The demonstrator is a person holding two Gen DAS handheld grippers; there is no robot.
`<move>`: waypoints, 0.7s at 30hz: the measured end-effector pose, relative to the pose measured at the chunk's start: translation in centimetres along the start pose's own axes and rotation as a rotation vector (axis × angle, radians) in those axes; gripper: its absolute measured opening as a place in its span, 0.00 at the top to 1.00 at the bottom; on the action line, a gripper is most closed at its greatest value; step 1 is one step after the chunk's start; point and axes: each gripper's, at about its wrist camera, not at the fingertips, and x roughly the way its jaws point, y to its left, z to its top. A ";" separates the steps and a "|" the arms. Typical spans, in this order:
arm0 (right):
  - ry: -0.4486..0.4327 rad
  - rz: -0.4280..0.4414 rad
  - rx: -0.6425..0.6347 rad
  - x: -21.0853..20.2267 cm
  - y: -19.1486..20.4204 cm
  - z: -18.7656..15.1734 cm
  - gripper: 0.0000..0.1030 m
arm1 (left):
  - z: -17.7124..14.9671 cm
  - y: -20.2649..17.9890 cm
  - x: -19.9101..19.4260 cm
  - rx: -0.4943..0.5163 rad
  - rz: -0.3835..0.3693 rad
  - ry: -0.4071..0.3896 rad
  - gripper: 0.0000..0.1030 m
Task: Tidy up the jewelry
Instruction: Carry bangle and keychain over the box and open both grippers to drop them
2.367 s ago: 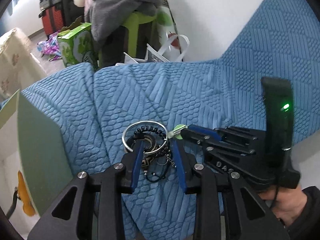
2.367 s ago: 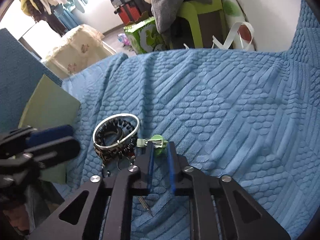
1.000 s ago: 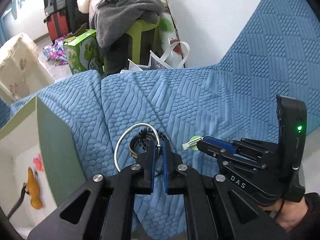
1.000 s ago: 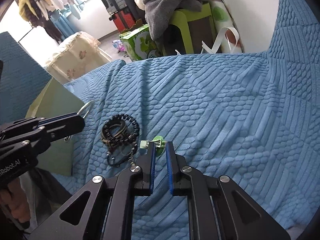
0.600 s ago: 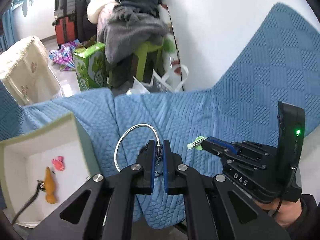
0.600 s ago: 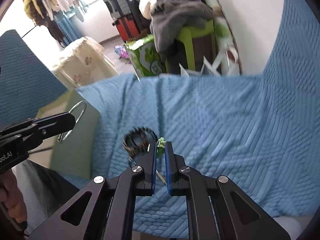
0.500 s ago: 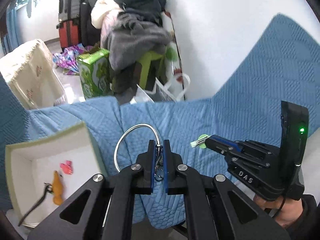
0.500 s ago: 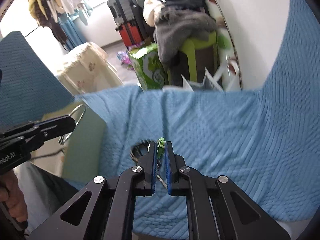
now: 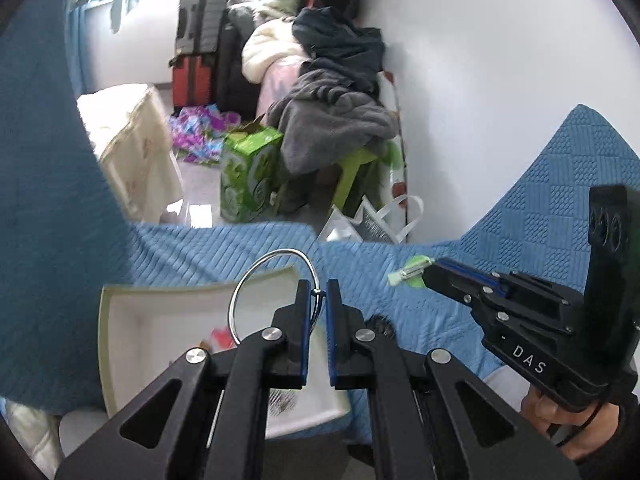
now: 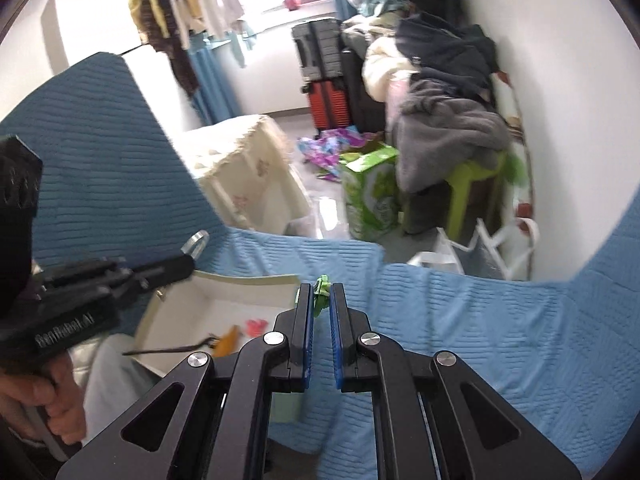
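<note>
Over the open white box (image 9: 120,344), the left gripper (image 9: 317,296) grips a silver bangle (image 9: 272,276); to its right, the right gripper (image 10: 321,294), marked "DAS", pinches a green clip (image 10: 321,285). Beyond the blue cover's (image 9: 440,312) far edge stand a green carton (image 9: 248,176) and a clothes-heaped stool (image 10: 476,184).
</note>
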 end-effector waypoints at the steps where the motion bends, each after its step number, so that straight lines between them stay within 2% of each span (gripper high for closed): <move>1: 0.007 0.005 -0.006 0.4 0.7 -0.1 0.94 | -0.4 0.5 0.3 -0.006 0.004 0.008 0.94; 9: 0.103 0.008 -0.028 5.2 4.8 -3.3 0.94 | -3.2 5.0 2.2 -0.039 0.035 0.062 0.94; 15: 0.176 0.001 -0.020 8.1 5.3 -6.4 0.94 | -5.6 6.7 3.4 -0.058 0.034 0.105 0.94; 21: 0.206 0.006 0.003 8.8 5.3 -7.4 0.93 | -6.6 7.1 3.5 -0.069 0.039 0.120 0.94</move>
